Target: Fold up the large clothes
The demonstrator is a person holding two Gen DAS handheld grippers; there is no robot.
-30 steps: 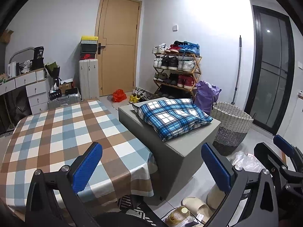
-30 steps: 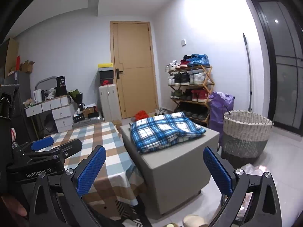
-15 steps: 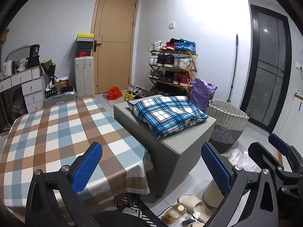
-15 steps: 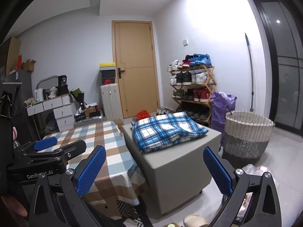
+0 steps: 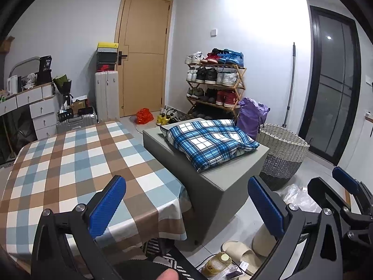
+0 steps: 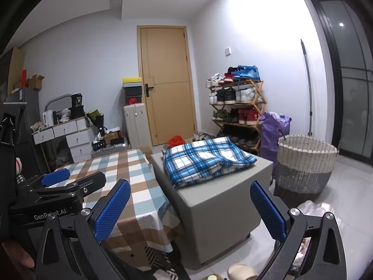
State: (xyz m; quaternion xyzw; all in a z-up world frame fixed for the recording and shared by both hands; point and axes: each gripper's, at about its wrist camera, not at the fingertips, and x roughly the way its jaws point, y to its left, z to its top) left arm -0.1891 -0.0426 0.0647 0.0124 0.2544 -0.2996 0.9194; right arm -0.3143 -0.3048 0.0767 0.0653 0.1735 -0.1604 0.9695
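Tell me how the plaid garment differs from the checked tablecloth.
The plaid garment is blue and white with thin dark lines; the checked tablecloth has broad brown, blue and white squares. The garment lies bunched in folds on the grey ottoman; the tablecloth lies flat, draping over the table's edge. Both are checked fabrics.

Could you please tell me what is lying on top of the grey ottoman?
A blue plaid garment lies bunched on the grey ottoman. Whatever sits beneath its folds is covered.
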